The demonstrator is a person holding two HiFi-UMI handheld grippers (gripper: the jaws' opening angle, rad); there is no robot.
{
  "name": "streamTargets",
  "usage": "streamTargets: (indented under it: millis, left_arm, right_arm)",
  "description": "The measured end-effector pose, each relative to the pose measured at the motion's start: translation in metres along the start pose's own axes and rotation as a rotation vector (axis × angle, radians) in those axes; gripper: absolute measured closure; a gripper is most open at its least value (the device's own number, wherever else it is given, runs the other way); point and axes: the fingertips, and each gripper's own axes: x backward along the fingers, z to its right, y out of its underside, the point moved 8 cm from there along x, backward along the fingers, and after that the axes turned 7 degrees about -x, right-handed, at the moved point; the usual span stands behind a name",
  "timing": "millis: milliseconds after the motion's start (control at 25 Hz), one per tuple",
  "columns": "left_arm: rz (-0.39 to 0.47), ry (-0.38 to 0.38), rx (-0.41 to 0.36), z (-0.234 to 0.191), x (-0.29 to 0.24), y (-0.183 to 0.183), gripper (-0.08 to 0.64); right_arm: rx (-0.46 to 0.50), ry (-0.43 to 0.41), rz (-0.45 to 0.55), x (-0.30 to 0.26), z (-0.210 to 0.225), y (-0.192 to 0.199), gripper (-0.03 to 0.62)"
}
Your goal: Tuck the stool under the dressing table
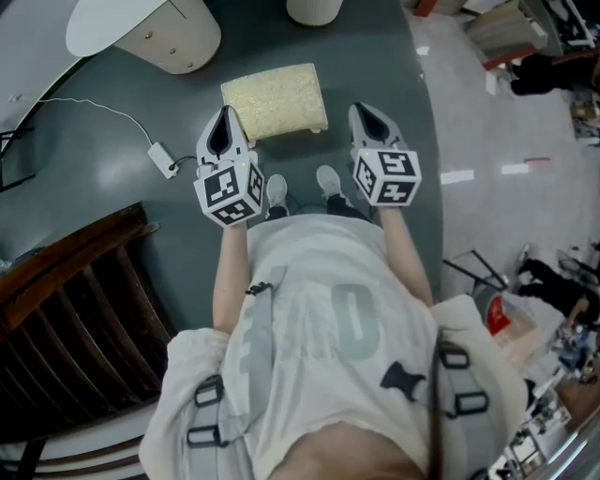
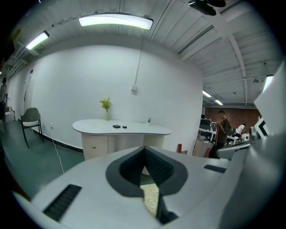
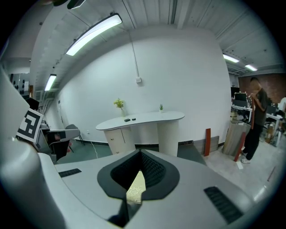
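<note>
The stool (image 1: 277,98), a low seat with a cream fluffy cushion, stands on the dark green carpet just in front of the person's feet. The white dressing table (image 1: 141,23) with its cream drawer cabinet lies beyond it at the top left. My left gripper (image 1: 225,116) hovers over the stool's near left corner, and my right gripper (image 1: 362,112) hangs off its near right side. Both are shut with nothing in them. In the left gripper view the dressing table (image 2: 120,129) stands ahead against the white wall. In the right gripper view the table (image 3: 140,120) stands ahead too.
A white cable with an adapter (image 1: 161,157) lies on the carpet to the left. A dark slatted wooden piece (image 1: 75,319) stands at the lower left. The carpet edge (image 1: 427,141) meets shiny floor on the right. A grey chair (image 2: 31,118) and a person (image 3: 254,116) stand farther off.
</note>
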Motion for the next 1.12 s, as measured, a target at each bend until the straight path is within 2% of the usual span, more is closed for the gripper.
streamTargets:
  millis: [160,280,320,360,400,440,480,520,560,680,880,1000,1120]
  left_arm:
    - [0.034,-0.006,-0.006,0.003,0.006,-0.002,0.555]
    - [0.06,0.023,-0.015,0.003,0.006,-0.004,0.554]
    - [0.06,0.044,-0.016,0.003,0.005,-0.004,0.537]
    - [0.054,0.066,-0.013,0.003,0.004,-0.002,0.488]
    - [0.041,0.085,-0.004,0.003,0.002,0.0,0.45]
    - [0.026,0.099,0.008,0.002,0.0,0.002,0.43]
    - [0.01,0.107,0.024,0.001,-0.002,0.005,0.372]
    - [-0.004,0.108,0.04,-0.001,-0.003,0.007,0.31]
    - [-0.014,0.106,0.054,-0.002,-0.004,0.009,0.283]
    - [-0.01,0.104,0.075,-0.004,-0.004,0.007,0.273]
    - [-0.003,0.091,0.049,-0.011,-0.01,0.008,0.273]
    - [-0.054,0.096,0.016,-0.01,-0.014,0.026,0.273]
    - [-0.132,0.148,-0.015,-0.014,-0.029,0.058,0.273]
  right_arm:
    - [0.0,-0.016,0.002,0.001,0.001,0.001,0.589]
    - [0.014,-0.047,-0.001,-0.001,-0.002,0.003,0.588]
    - [0.018,-0.064,-0.004,-0.003,-0.004,0.003,0.588]
    - [0.019,-0.082,-0.011,-0.004,-0.006,0.004,0.579]
    - [0.016,-0.096,-0.022,-0.006,-0.007,0.005,0.523]
    - [0.014,-0.1,-0.034,-0.008,-0.009,0.006,0.425]
    - [0.015,-0.091,-0.043,-0.011,-0.01,0.008,0.292]
    - [0.019,-0.074,-0.05,-0.014,-0.01,0.01,0.249]
    - [0.022,-0.06,-0.057,-0.016,-0.01,0.012,0.224]
    - [0.014,-0.06,-0.075,-0.016,-0.009,0.016,0.212]
    - [0.047,-0.068,-0.099,-0.022,-0.005,0.021,0.213]
    - [0.057,-0.085,-0.149,-0.028,0.002,0.029,0.214]
    - [0.065,-0.106,-0.199,-0.049,0.005,0.037,0.215]
